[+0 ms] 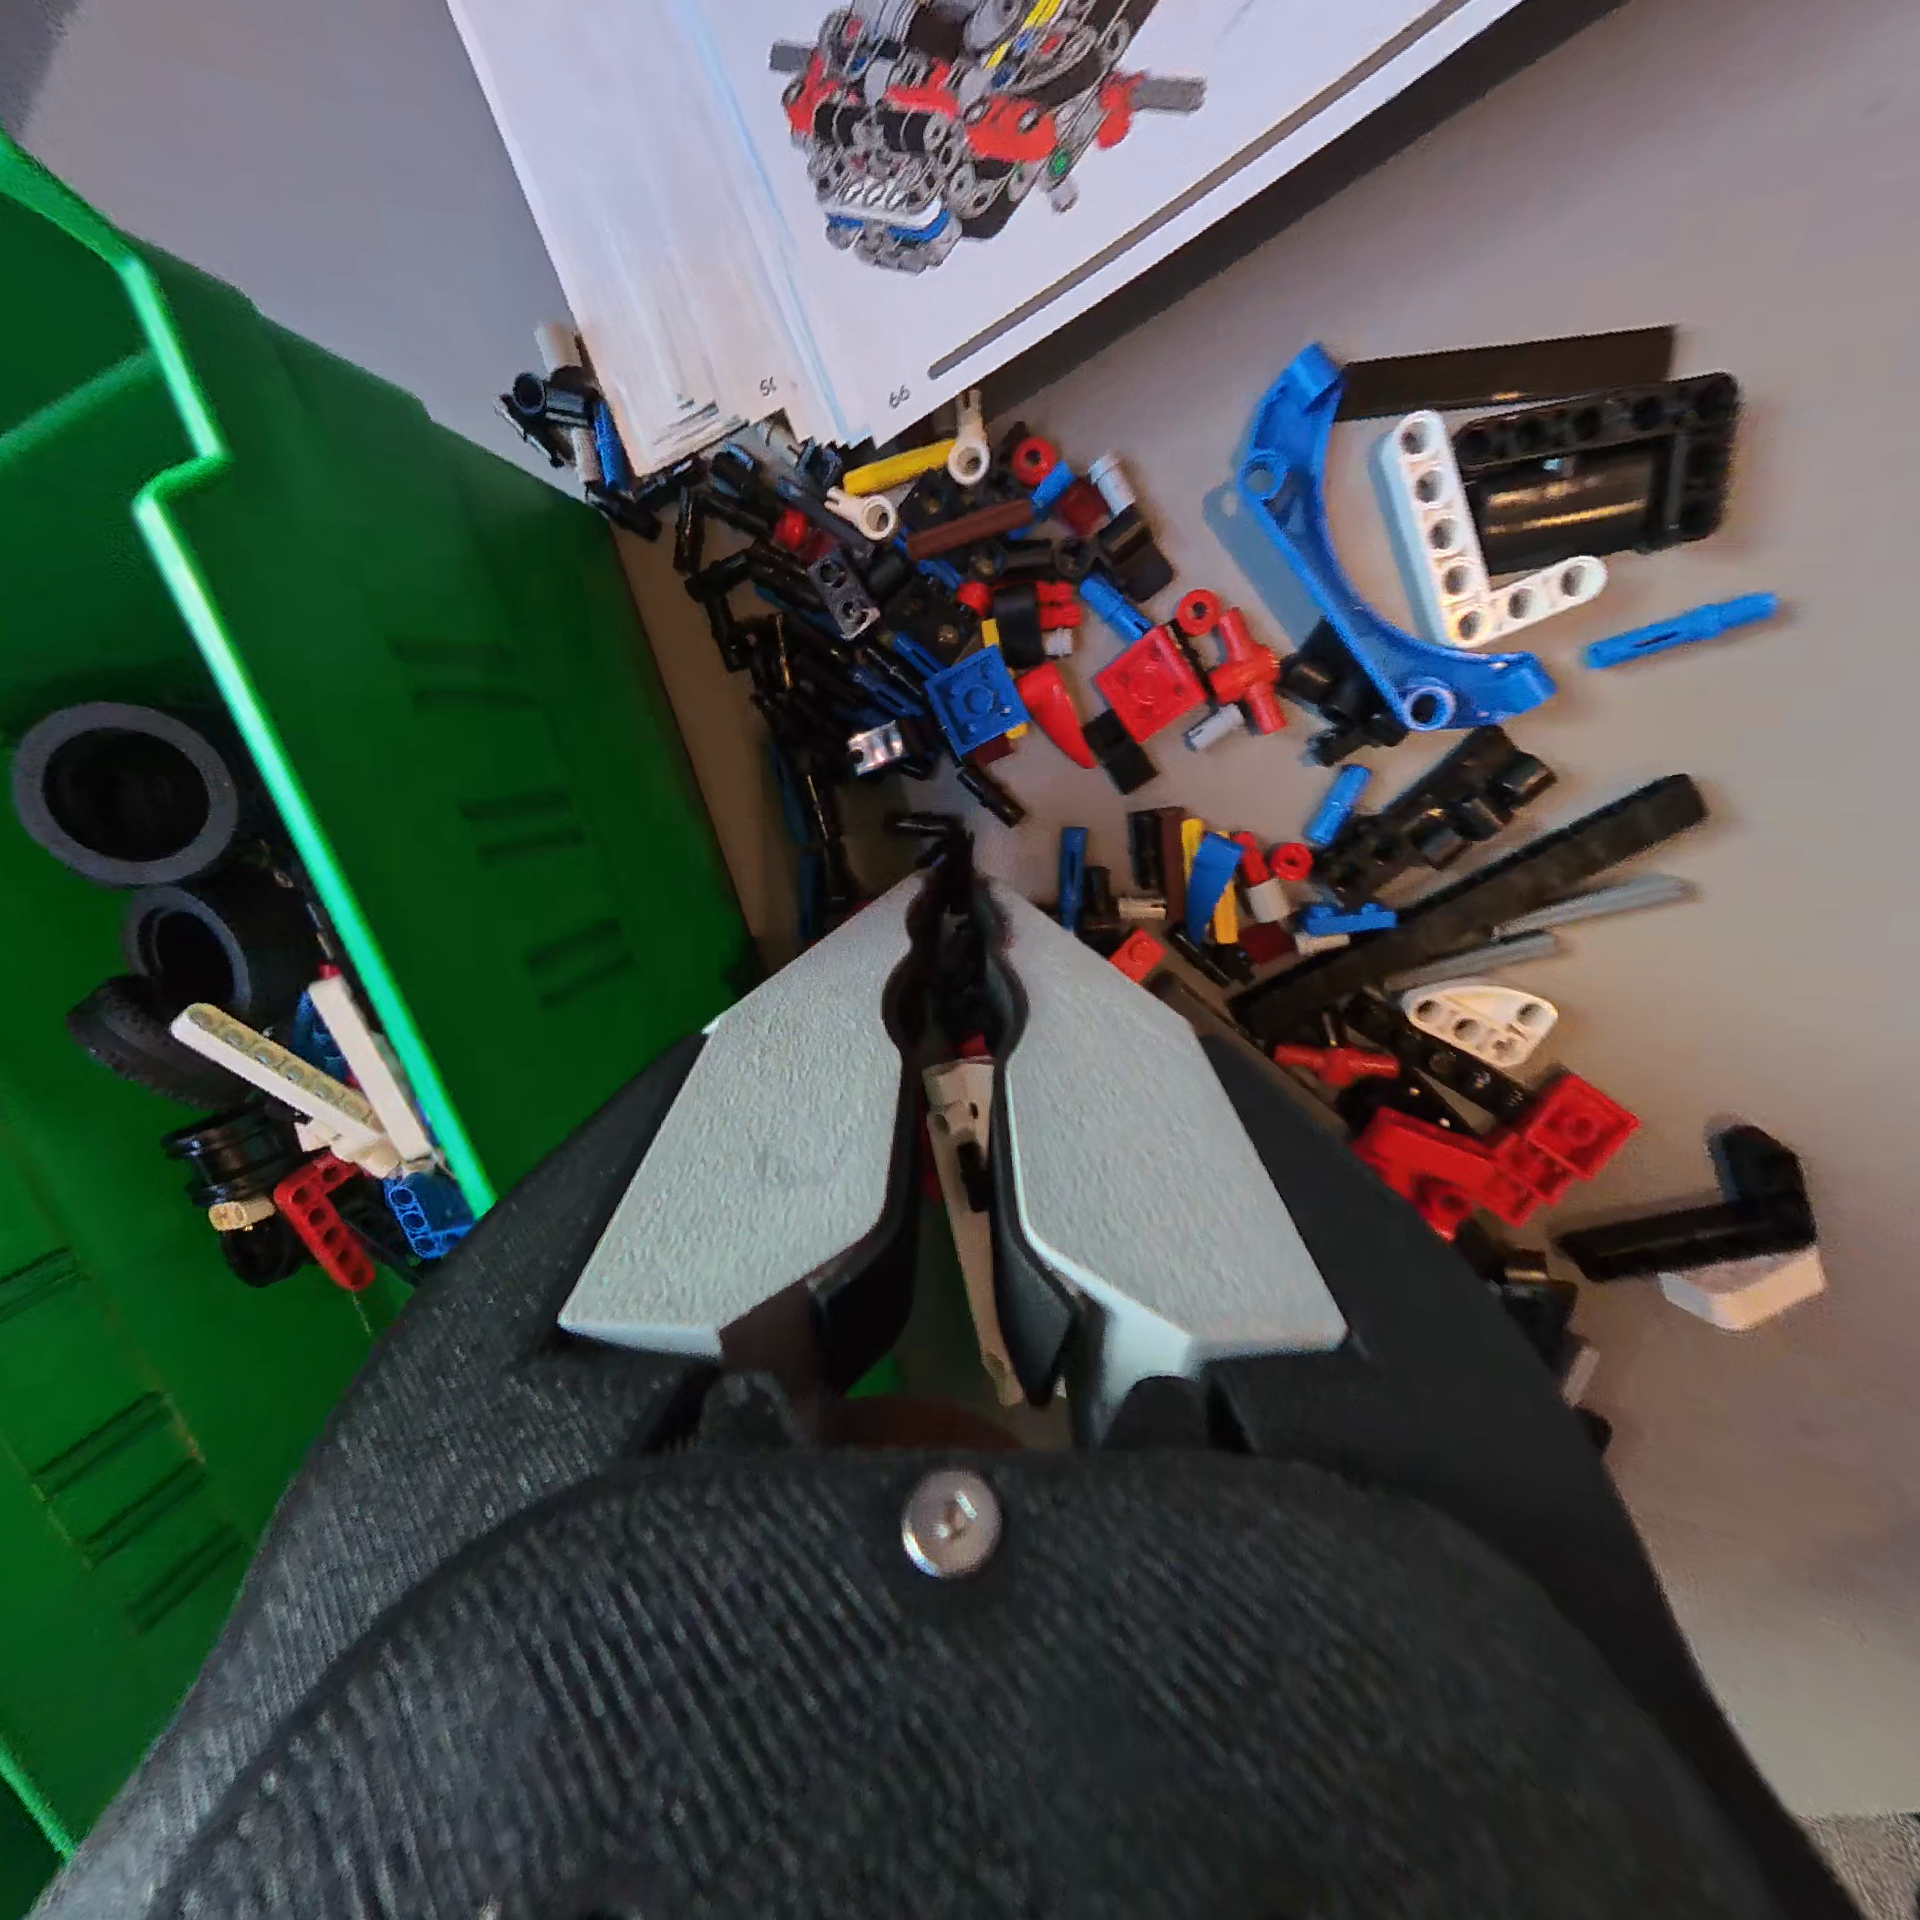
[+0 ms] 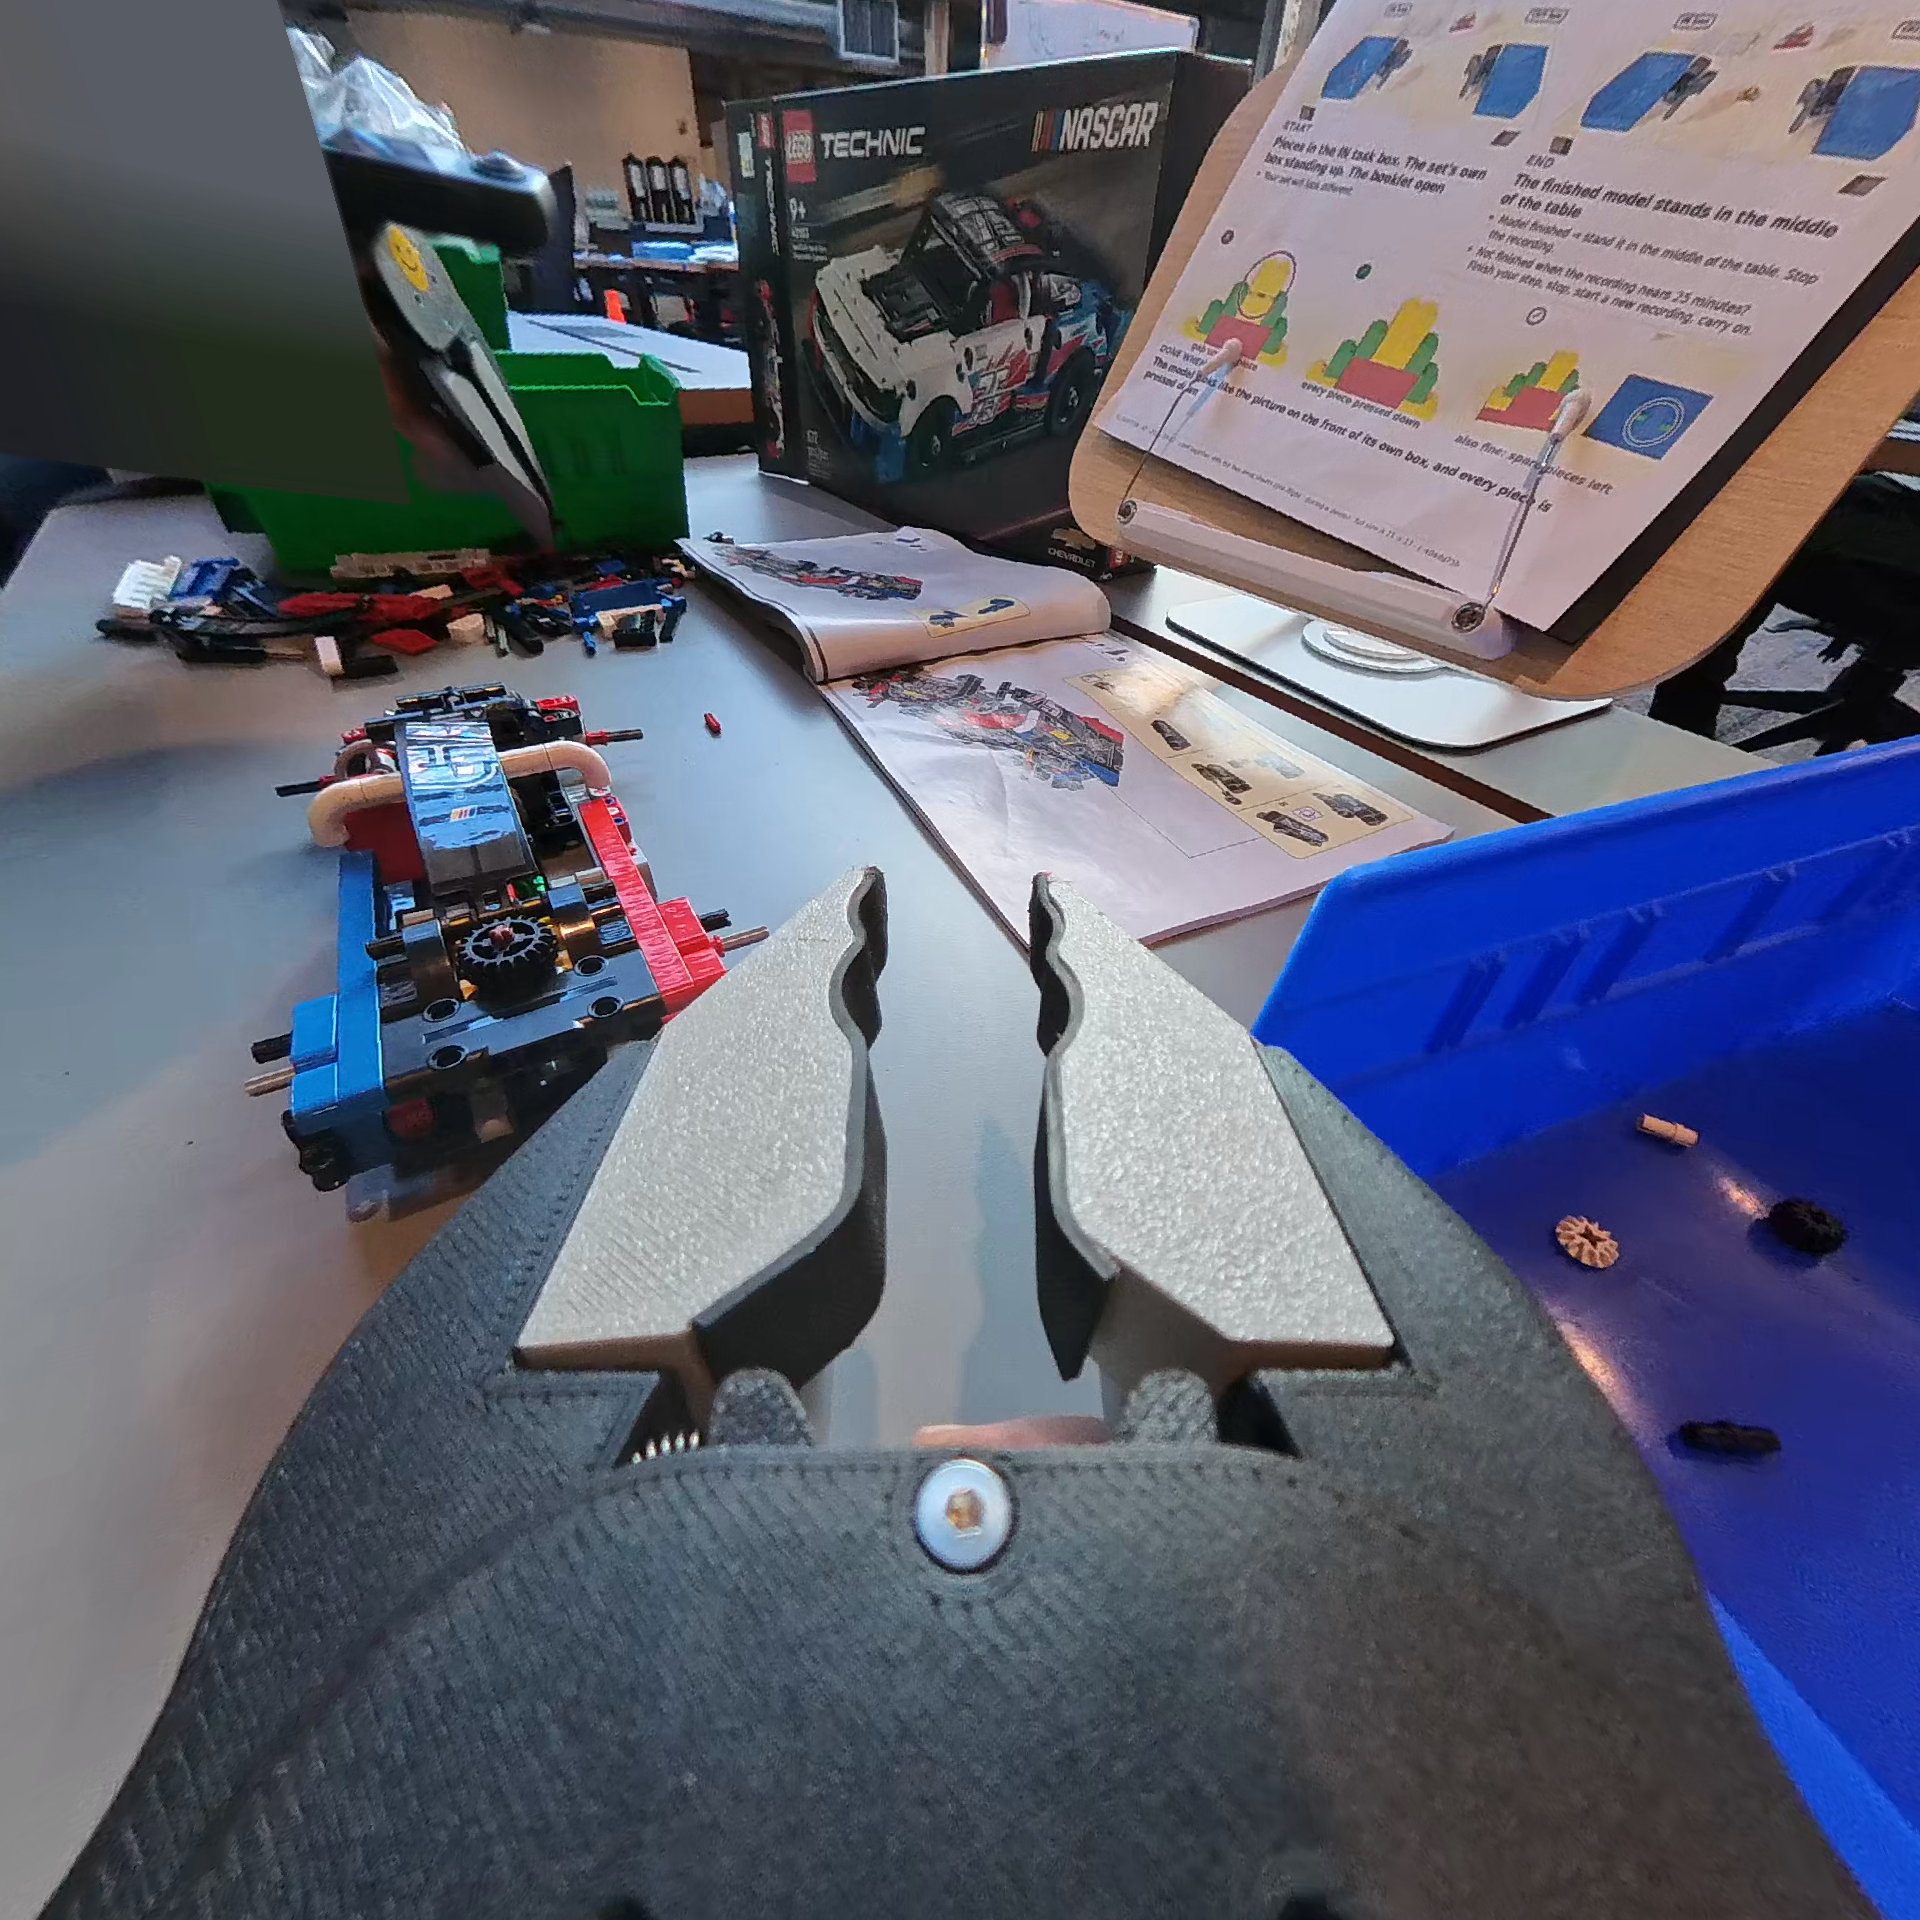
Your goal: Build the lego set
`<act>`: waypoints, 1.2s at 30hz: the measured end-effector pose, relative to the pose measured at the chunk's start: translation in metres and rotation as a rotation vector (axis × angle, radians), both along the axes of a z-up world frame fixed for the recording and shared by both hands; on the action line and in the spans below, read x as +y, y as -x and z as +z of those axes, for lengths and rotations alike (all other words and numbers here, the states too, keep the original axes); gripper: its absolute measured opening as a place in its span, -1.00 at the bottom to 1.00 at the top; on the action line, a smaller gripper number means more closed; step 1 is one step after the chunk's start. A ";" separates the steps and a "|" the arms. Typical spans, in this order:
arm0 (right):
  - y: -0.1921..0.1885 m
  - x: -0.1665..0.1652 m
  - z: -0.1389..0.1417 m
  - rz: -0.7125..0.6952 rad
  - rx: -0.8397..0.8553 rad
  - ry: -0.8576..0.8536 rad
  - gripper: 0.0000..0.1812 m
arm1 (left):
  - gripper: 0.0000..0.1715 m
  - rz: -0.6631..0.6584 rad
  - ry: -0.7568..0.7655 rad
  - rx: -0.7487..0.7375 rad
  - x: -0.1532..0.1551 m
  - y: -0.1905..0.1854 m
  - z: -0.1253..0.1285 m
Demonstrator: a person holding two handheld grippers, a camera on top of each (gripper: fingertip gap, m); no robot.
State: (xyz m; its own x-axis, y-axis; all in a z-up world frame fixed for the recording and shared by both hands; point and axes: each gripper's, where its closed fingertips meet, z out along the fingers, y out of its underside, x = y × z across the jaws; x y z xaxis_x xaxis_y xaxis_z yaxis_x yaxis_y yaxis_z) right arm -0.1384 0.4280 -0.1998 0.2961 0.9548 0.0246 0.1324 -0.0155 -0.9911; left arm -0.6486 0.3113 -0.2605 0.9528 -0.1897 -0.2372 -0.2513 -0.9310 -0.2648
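Workshop or lab, rows of worktables point(image 2: 665, 265), storage shelving behind

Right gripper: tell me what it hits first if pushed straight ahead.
The right gripper, open and empty, points along bare table; the open instruction booklet probably comes first, though depth is unclear.

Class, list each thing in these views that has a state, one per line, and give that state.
Left tongs: shut on a small black piece.
Right tongs: open, empty.
Car model: part-built, on the table.
Instruction booklet: open, flat.
Set box: standing upright.
Loose pieces: scattered.
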 end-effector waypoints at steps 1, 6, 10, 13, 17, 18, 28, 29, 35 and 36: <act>0.000 0.000 0.000 0.000 0.000 0.001 -0.73 | -0.97 -0.001 -0.005 -0.009 -0.001 -0.002 0.002; 0.000 0.000 0.000 0.000 -0.001 0.001 -0.74 | -0.98 -0.055 -0.042 -0.084 0.000 -0.019 0.007; 0.000 0.000 0.000 -0.001 -0.001 0.005 -0.74 | -0.98 -0.192 -0.088 -0.304 0.008 -0.088 0.012; 0.001 0.001 -0.001 0.000 -0.008 0.008 -0.74 | -0.98 -0.290 -0.035 -0.358 0.014 -0.141 0.001; 0.000 -0.001 -0.001 0.000 -0.006 0.003 -0.75 | -0.98 -0.407 0.056 -0.334 0.017 -0.176 -0.020; -0.001 -0.001 -0.001 0.001 -0.005 0.005 -0.75 | -0.97 -0.422 0.065 -0.328 0.018 -0.179 -0.025; -0.001 -0.001 0.000 0.006 0.000 0.015 -0.78 | -0.84 -0.390 0.048 -0.336 0.012 -0.169 -0.019; -0.001 -0.001 0.000 0.007 0.000 0.016 -0.78 | -0.84 -0.370 0.035 -0.320 0.011 -0.163 -0.015; -0.001 -0.001 0.000 0.006 0.002 0.025 -0.78 | -0.98 -0.039 -0.170 -0.150 0.020 -0.080 0.021; -0.001 -0.001 -0.001 0.007 0.001 0.027 -0.78 | -0.97 0.046 -0.202 -0.094 0.021 -0.057 0.026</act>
State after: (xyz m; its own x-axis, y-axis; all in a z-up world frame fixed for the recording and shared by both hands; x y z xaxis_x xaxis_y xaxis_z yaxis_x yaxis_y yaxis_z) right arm -0.1373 0.4273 -0.2003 0.2894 0.9572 -0.0018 0.1317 -0.0416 -0.9904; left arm -0.5915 0.3322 -0.2349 0.9791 -0.1032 -0.1754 -0.1751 -0.8664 -0.4676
